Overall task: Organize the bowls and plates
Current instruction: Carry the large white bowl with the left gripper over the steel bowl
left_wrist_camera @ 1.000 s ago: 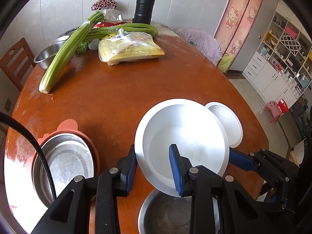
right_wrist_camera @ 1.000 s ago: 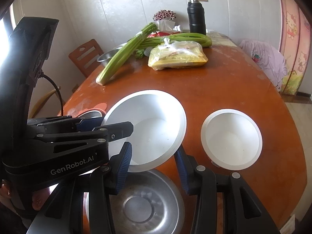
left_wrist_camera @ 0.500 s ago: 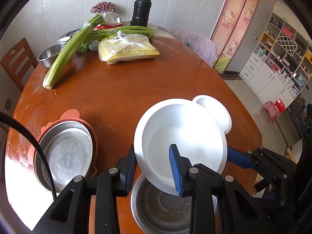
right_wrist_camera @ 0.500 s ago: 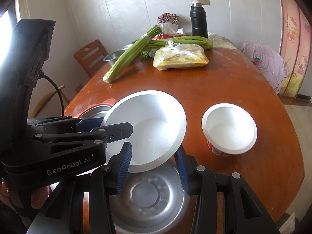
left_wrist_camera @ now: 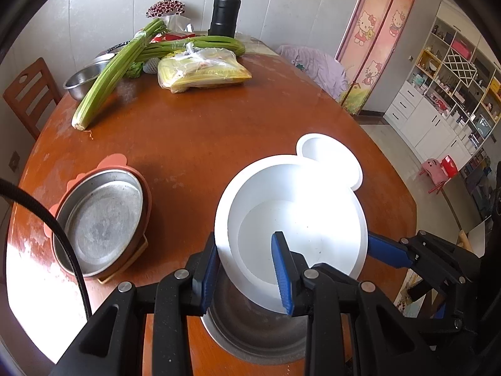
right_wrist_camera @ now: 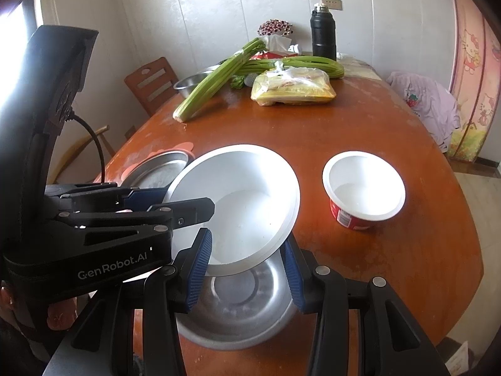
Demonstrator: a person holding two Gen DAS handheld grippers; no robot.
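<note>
The white bowl (left_wrist_camera: pixel 294 219) hangs tilted over the metal bowl (right_wrist_camera: pixel 238 307), near the table's front edge. The left gripper (left_wrist_camera: pixel 247 269) and right gripper (right_wrist_camera: pixel 247 272) both pinch its rim. Level it, then lower it slowly inside.

Bare table (left_wrist_camera: pixel 194 144) lies mid-way; vegetables (left_wrist_camera: pixel 116 72) crowd the far end, steel pan (left_wrist_camera: pixel 100 219) the left.

celery (left_wrist_camera: pixel 116 72), black flask (left_wrist_camera: pixel 226 12), bagged food (left_wrist_camera: pixel 203 70), wooden chair (left_wrist_camera: pixel 28 94)
</note>
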